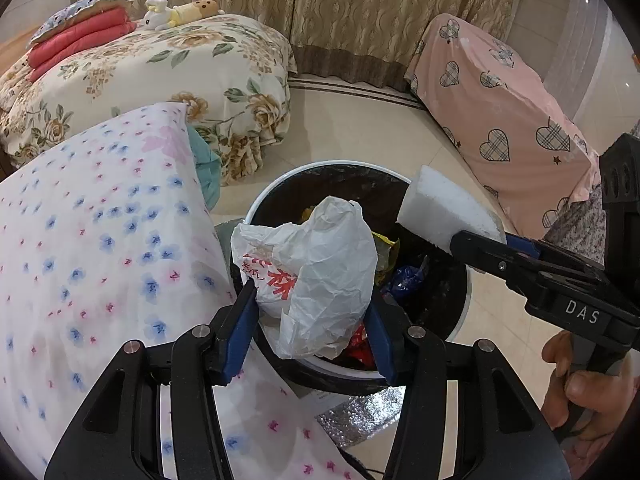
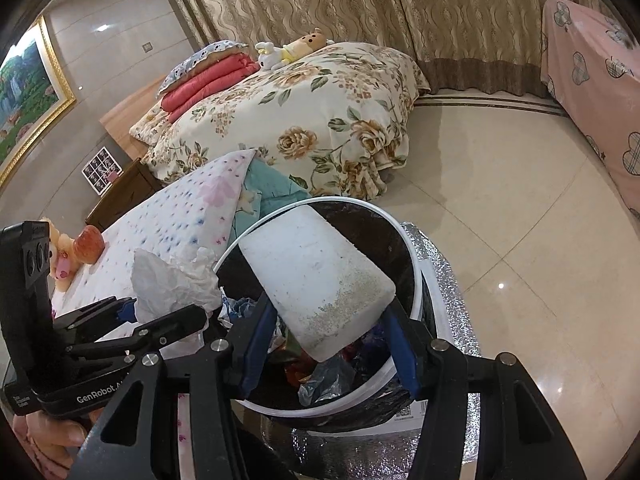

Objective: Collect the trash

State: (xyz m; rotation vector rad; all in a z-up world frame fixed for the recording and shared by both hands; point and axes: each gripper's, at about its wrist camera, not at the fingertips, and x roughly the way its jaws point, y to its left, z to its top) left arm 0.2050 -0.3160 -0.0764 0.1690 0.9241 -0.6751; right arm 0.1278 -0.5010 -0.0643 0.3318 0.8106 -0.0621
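Both sets of tongs are over the trash bin right now. The left tongs are clamped on a crumpled white plastic bag, and the right tongs are squeezing a white foam block. The bin's already got wrappers in it, sitting on the floor just right of the flowery bed.
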